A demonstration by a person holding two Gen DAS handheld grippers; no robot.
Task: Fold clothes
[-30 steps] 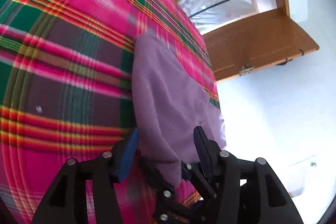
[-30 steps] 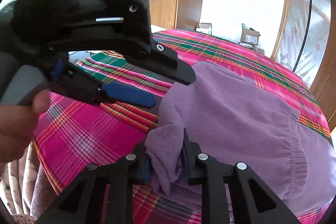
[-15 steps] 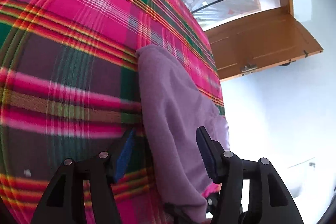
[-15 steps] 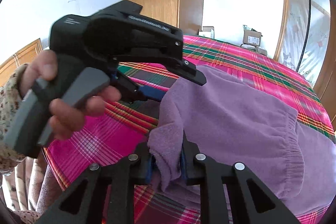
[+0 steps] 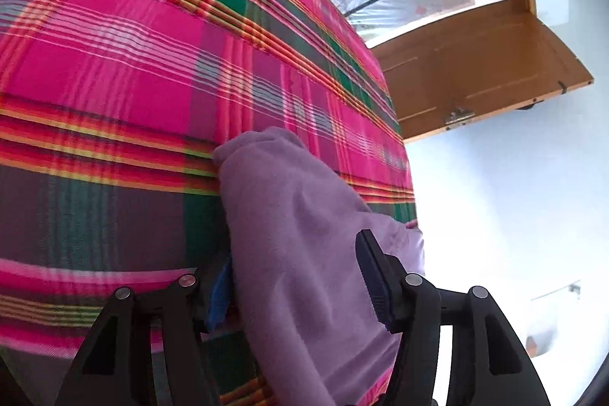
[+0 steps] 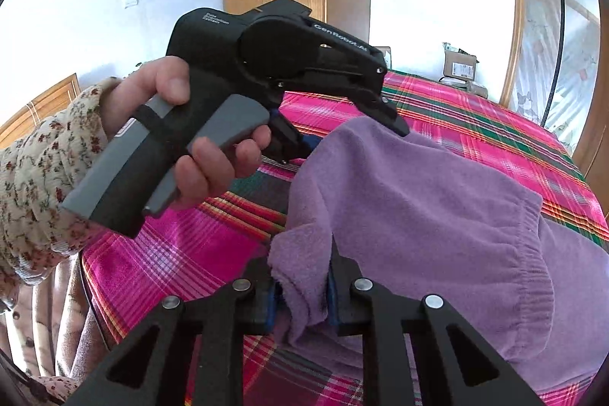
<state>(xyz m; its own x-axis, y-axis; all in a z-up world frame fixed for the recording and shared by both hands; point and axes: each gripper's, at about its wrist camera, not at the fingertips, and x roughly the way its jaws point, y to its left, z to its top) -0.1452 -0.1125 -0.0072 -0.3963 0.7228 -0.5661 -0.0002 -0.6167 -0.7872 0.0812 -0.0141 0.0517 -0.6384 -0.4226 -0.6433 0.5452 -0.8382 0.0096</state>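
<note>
Clearly soft and floppy, the purple fleece garment (image 6: 418, 200) sags from the right gripper (image 6: 300, 295) clamping its corner, while the left gripper (image 5: 297, 276) gapes around another edge, best pinched there.

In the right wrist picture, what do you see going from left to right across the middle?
Flowery sleeve → hand → left gripper → purple garment → plaid bedspread.
</note>
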